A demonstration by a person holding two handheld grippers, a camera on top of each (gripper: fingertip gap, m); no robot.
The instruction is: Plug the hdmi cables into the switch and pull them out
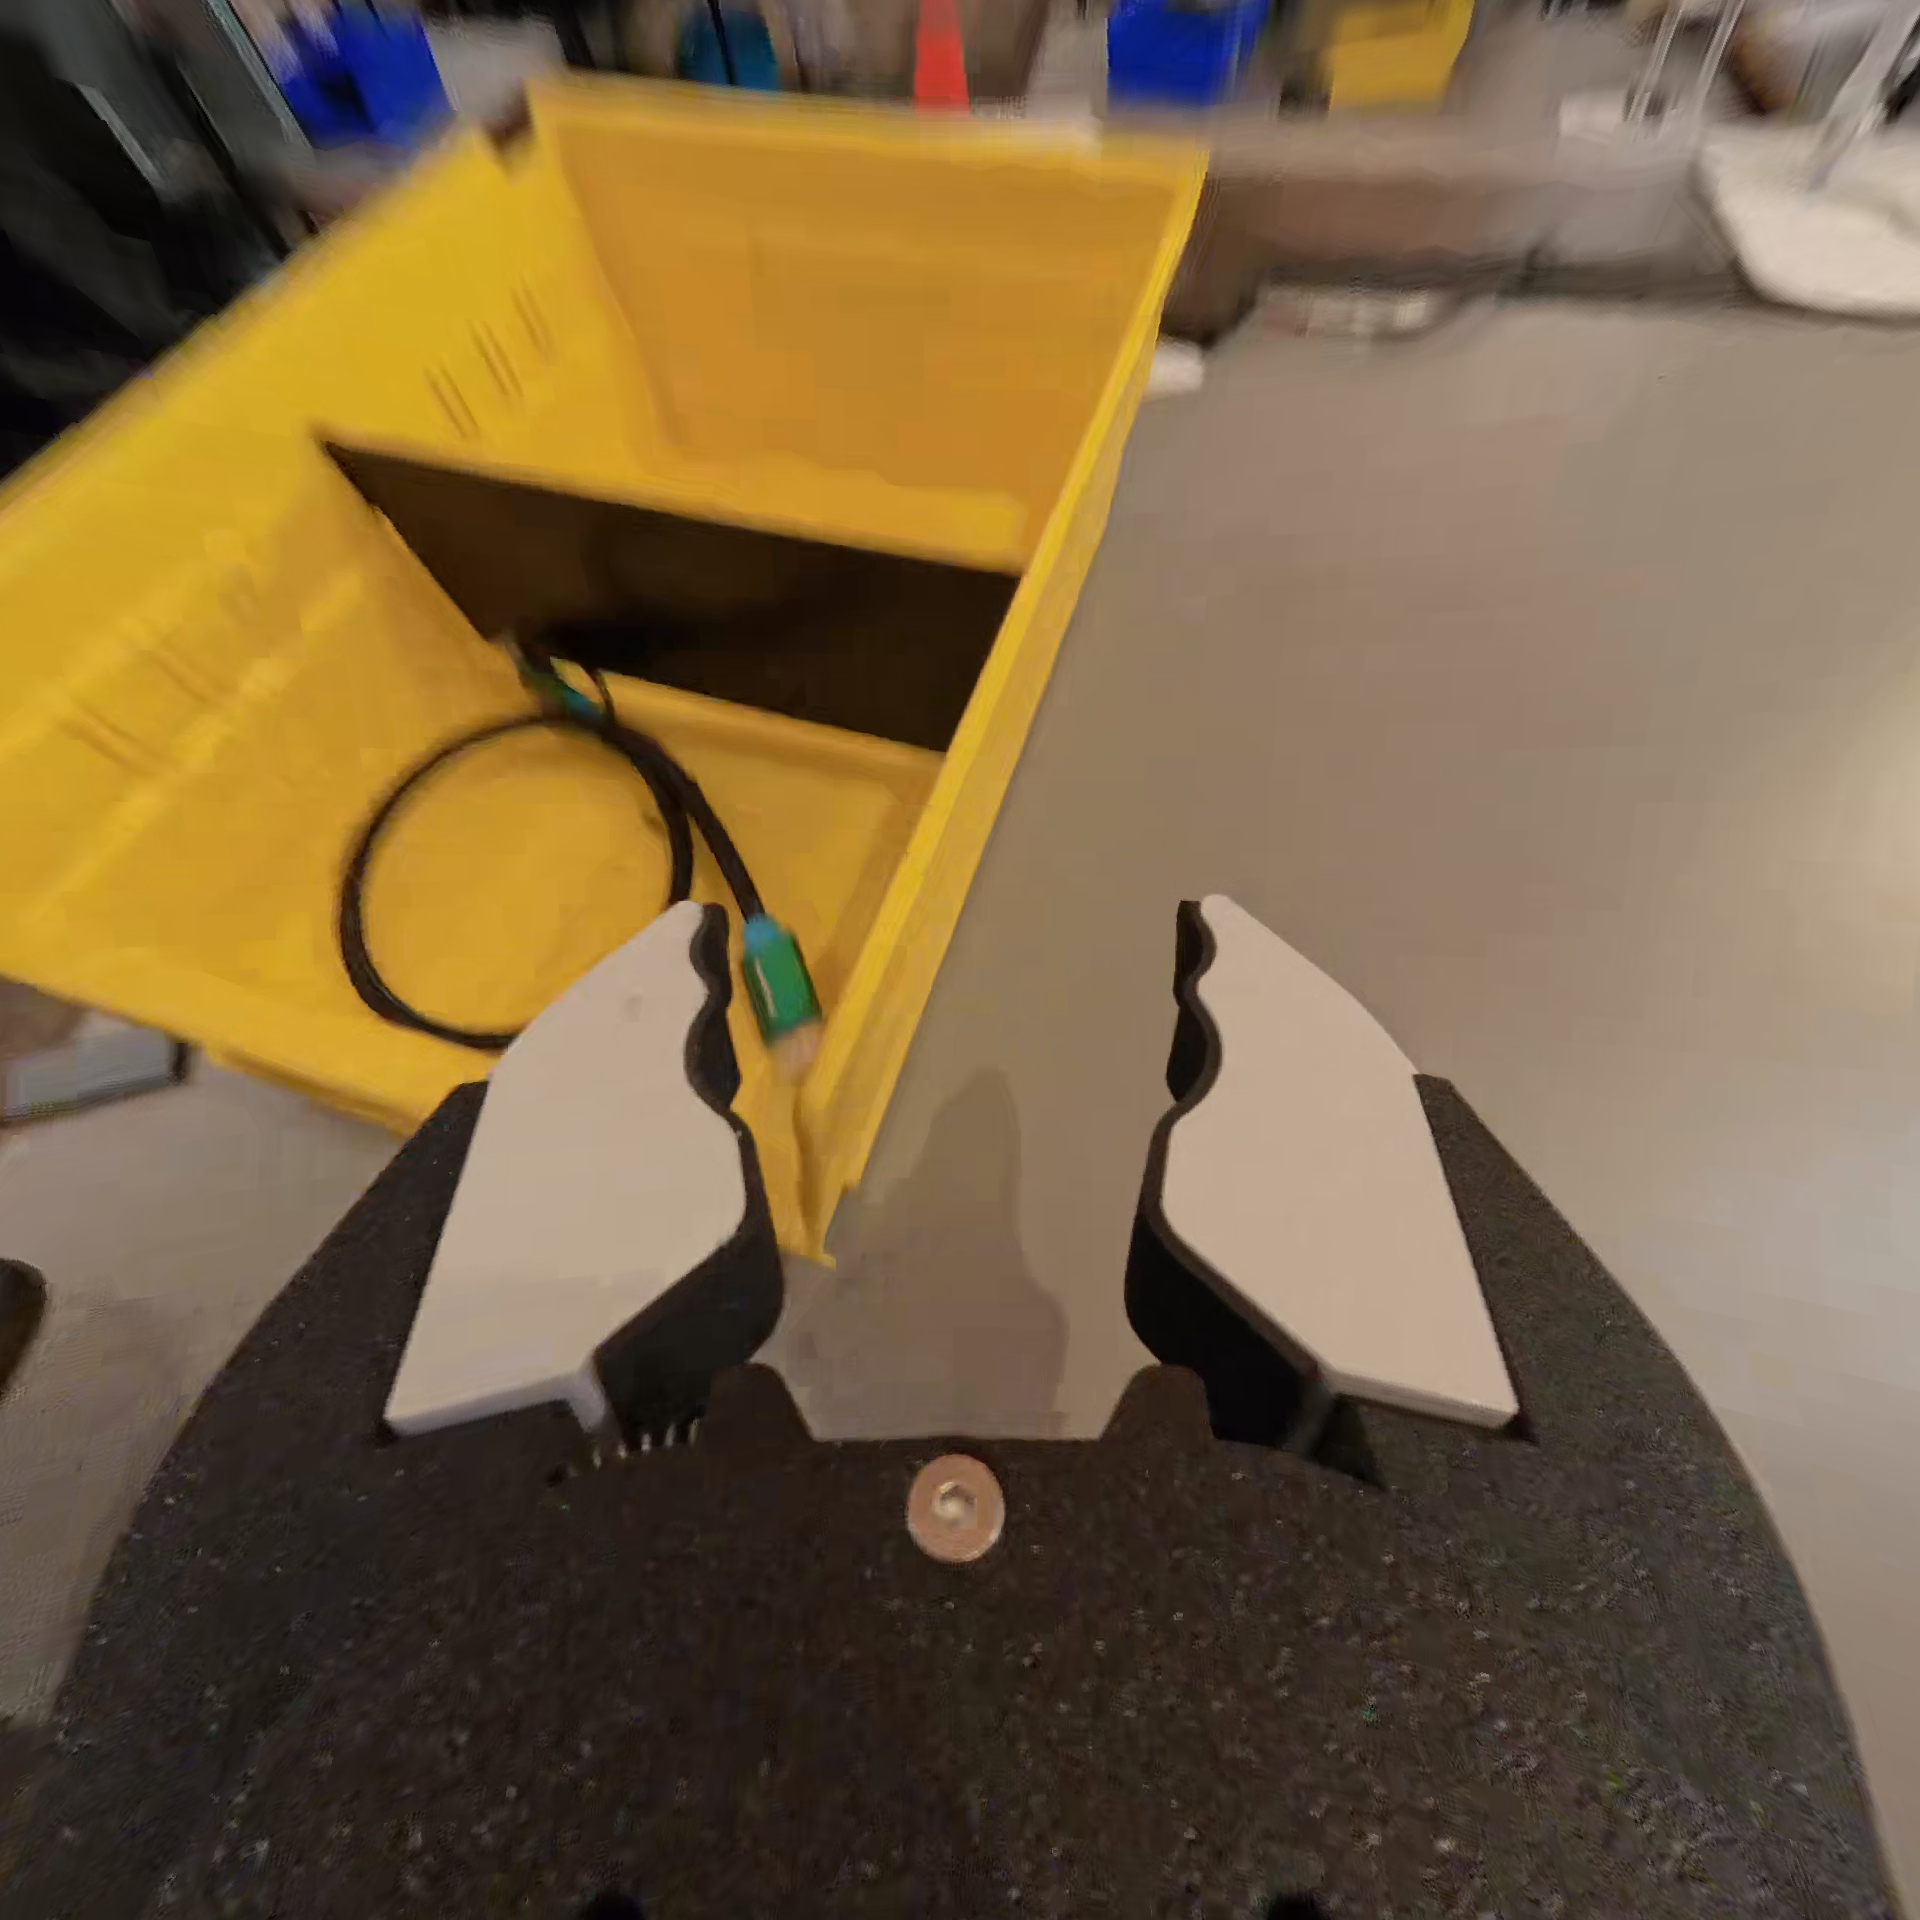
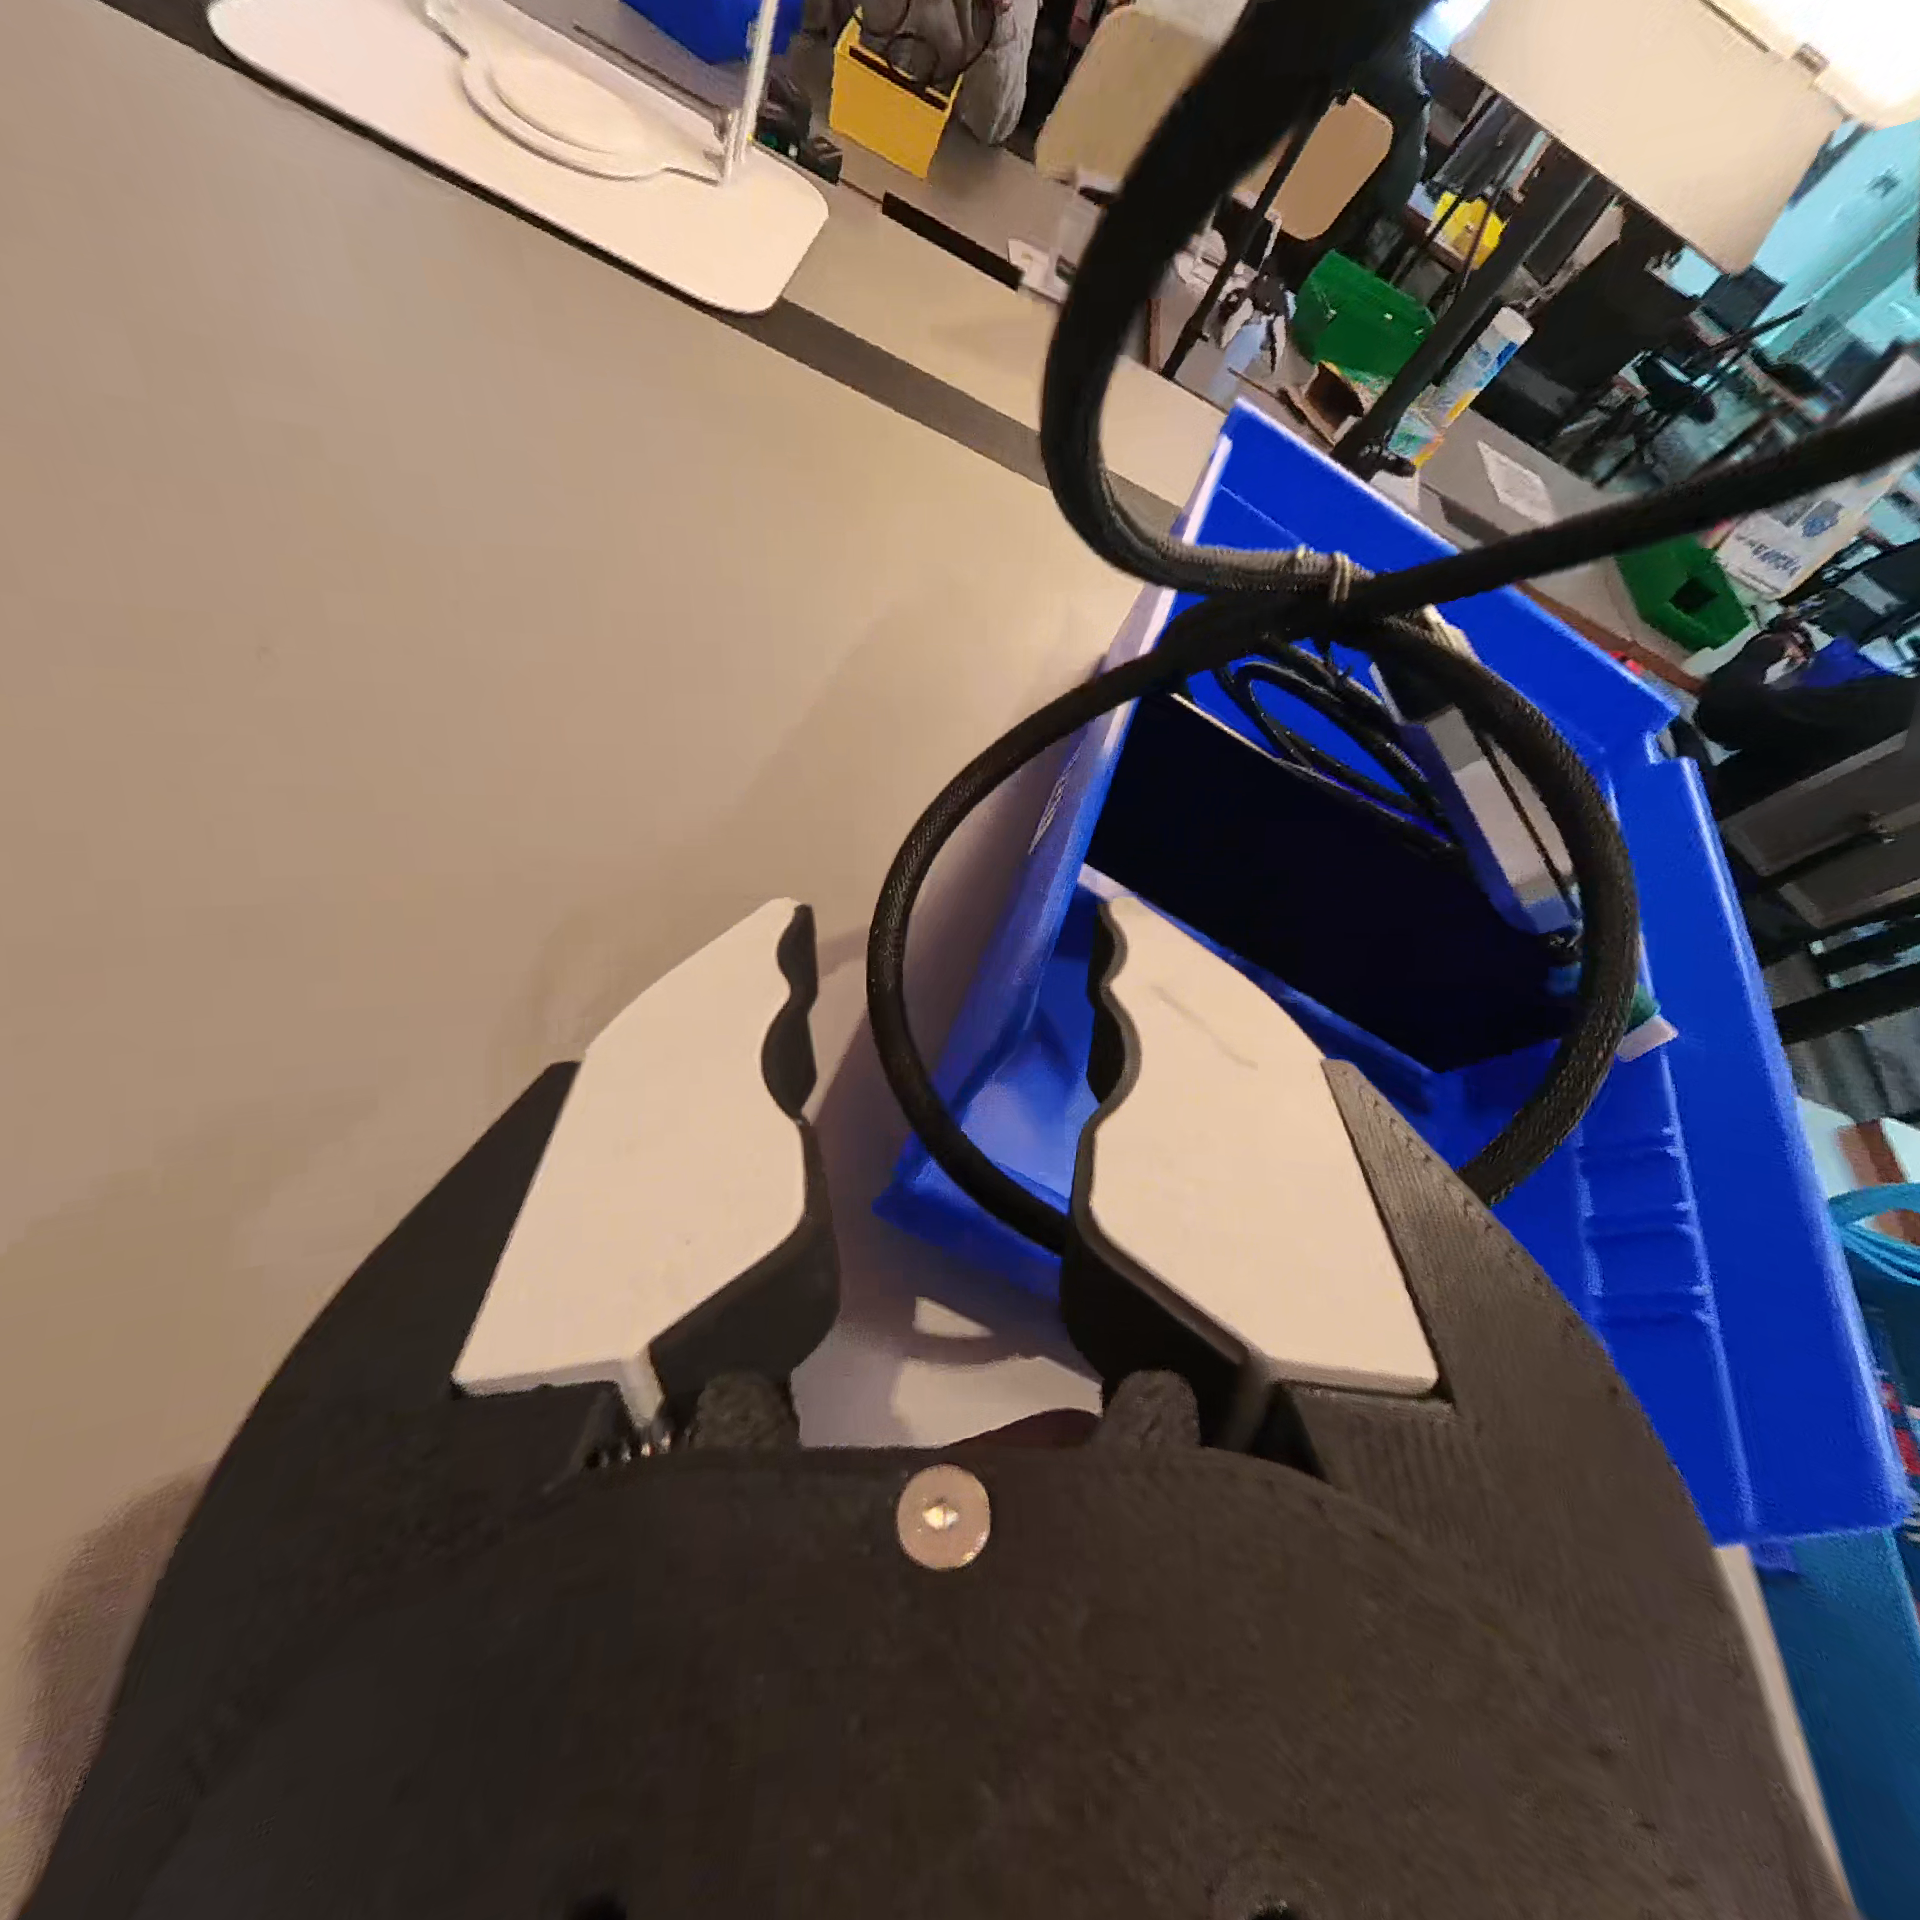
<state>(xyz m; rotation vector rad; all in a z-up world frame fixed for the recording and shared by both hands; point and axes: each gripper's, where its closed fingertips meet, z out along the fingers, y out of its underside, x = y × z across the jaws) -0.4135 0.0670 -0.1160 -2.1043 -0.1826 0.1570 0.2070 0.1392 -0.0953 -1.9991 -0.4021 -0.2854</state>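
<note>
Hovering over the near corner of the yellow bin (image 1: 312,665), the left gripper (image 1: 951,997) gapes wide with nothing between its wavy foam pads; a coiled black cable with green plug (image 1: 781,992) lies loose on the bin's smooth plastic floor, just beside the left finger. The right gripper (image 2: 951,997) is parted too, a braided black cable (image 2: 904,935) looping between its pads above the blue bin (image 2: 1683,1195), neither pad visibly pressing it.

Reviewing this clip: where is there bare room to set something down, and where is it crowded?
Free: the grey tabletop right of the yellow bin, and the stretch left of the blue bin, short of the white mat. The yellow bin's far compartment looks bare. Crowded: its near compartment with the coiled black cable, and the blue bin under a hanging cable loop.
</note>
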